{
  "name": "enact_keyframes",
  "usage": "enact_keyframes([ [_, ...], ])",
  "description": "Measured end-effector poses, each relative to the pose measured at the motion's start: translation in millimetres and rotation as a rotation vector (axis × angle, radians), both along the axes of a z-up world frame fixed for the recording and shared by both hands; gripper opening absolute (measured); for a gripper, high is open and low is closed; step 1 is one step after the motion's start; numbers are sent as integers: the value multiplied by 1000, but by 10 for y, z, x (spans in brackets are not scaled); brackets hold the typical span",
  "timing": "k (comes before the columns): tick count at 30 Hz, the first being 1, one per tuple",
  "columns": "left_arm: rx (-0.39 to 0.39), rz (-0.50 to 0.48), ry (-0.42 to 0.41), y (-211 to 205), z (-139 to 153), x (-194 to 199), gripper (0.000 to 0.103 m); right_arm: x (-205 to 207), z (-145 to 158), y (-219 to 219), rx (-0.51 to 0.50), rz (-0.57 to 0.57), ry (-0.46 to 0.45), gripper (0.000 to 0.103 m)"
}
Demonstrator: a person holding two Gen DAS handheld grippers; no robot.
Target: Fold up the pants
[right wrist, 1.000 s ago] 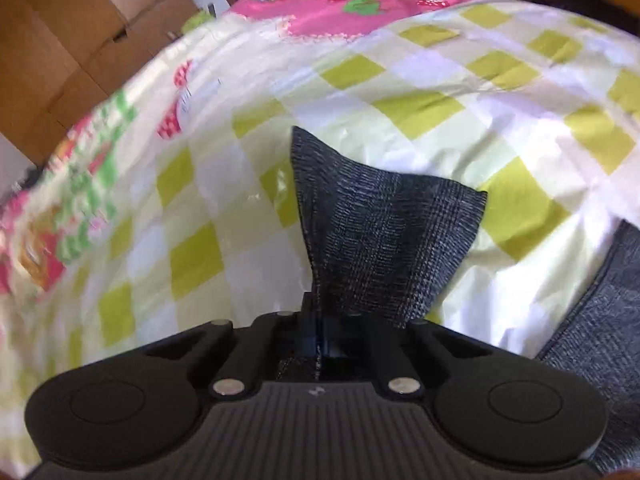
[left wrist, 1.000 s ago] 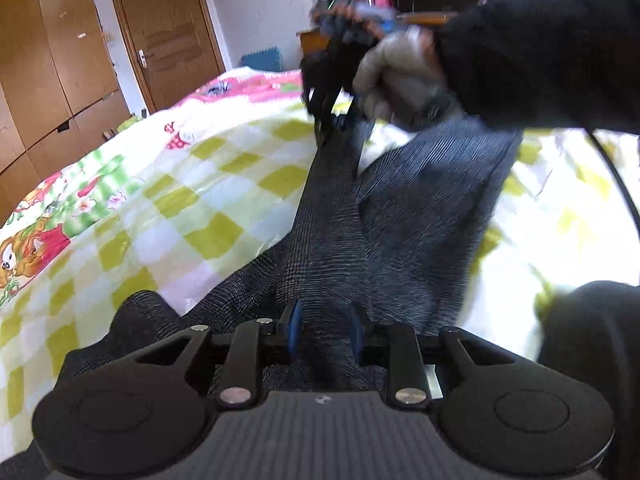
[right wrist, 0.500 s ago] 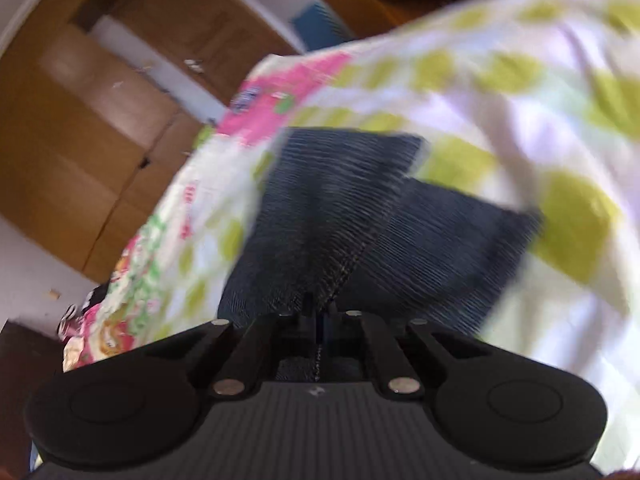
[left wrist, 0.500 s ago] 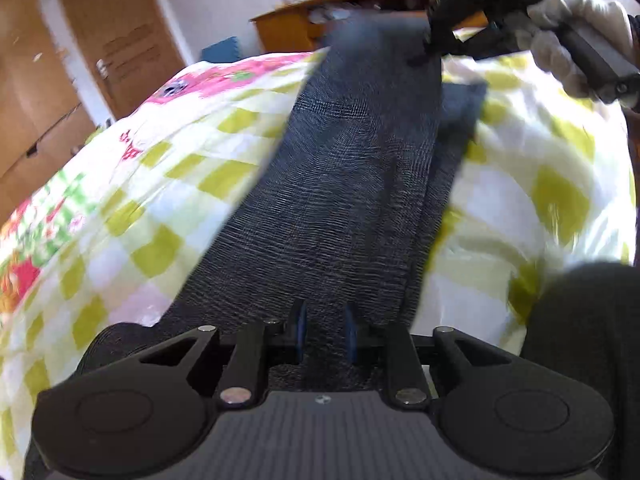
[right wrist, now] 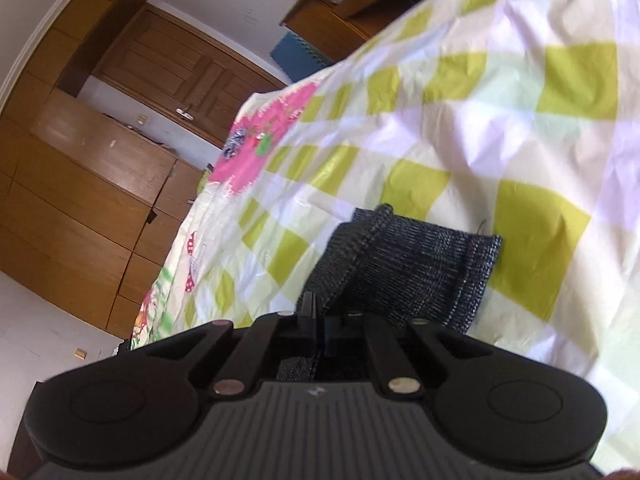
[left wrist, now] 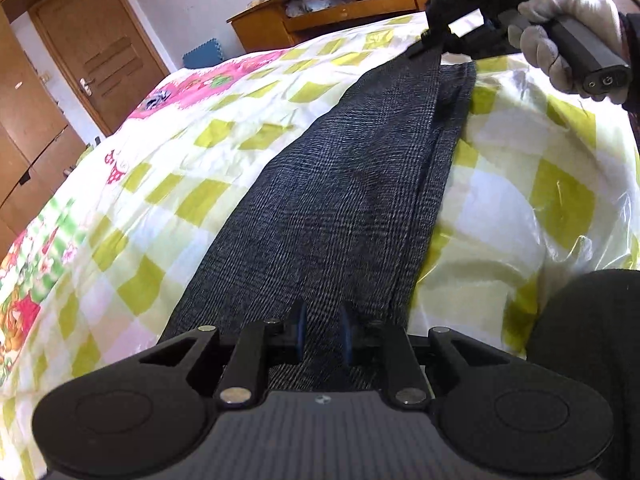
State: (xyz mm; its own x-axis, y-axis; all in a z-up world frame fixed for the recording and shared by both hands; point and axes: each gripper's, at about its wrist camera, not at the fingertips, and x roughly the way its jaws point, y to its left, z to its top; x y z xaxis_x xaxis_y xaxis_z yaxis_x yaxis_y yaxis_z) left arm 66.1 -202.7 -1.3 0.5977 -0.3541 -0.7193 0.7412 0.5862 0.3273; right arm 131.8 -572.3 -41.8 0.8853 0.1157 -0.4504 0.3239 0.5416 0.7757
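The dark grey plaid pants lie stretched lengthwise on the bed, one leg folded over the other. My left gripper is shut on the near end of the pants, fabric pinched between its blue pads. My right gripper is shut on the far hem of the pants; it also shows in the left wrist view, held by a white-gloved hand low over the bed. The cuff hangs from its jaws just above the bedspread.
The bedspread is white with yellow-green checks and a pink cartoon patch. A wooden door and wardrobe stand to the left. A wooden desk is beyond the bed. My dark-clothed knee is at the right.
The right gripper has carried the hem away from me and down, pulling the pants out straight and flat on the bed. The left gripper has kept its hold at the near end.
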Motion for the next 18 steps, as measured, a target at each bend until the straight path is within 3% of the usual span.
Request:
enact_keyframes([
  [5,8,-26,-12,-56,22,35,32,-28,53,-17,-3,-7,-35,4],
  [10,-23,-38,-23,-85,68,16,32,-302,172,-72,-71,-89,-174,4],
  [14,11,-52,-27,-137,-56,-5,32,-213,-232,-183,-60,-84,38,5],
  [18,26,-63,-36,-150,-63,-19,32,-217,-272,-263,25,-66,5,12],
])
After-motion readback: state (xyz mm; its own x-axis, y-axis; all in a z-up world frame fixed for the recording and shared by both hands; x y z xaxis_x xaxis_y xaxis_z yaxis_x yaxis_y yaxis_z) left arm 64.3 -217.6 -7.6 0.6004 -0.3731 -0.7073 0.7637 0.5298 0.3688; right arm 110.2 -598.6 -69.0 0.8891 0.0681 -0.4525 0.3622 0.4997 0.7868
